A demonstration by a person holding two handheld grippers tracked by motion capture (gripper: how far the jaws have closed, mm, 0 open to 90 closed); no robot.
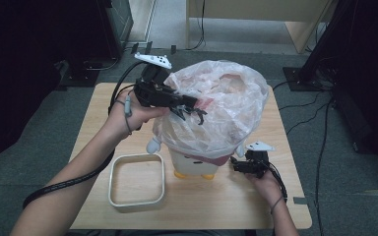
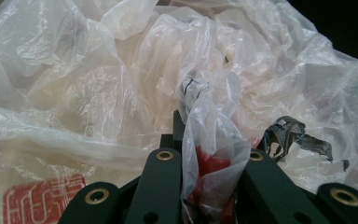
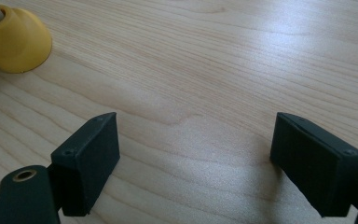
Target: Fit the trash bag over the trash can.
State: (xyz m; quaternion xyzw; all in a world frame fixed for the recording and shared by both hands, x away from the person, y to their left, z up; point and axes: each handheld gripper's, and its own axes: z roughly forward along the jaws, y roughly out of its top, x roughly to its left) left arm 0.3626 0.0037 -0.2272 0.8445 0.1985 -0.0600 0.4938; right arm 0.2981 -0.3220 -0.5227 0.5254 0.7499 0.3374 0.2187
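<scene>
A crumpled clear plastic bag [image 1: 216, 105] is draped over a white toy figure [image 1: 192, 164] standing upright at the middle of the wooden table [image 1: 285, 206], its yellow feet [image 1: 194, 175] toward the person. The bag billows upward, its open edge hanging down around the toy. The left gripper [image 1: 189, 109] reaches in from the left, jaws pinching a gathered fold of the bag [image 2: 209, 154]. The right gripper [image 1: 238, 166] sits low beside the toy, jaws spread apart over bare wood. A white square bin [image 1: 137, 181] stands just left of the toy.
</scene>
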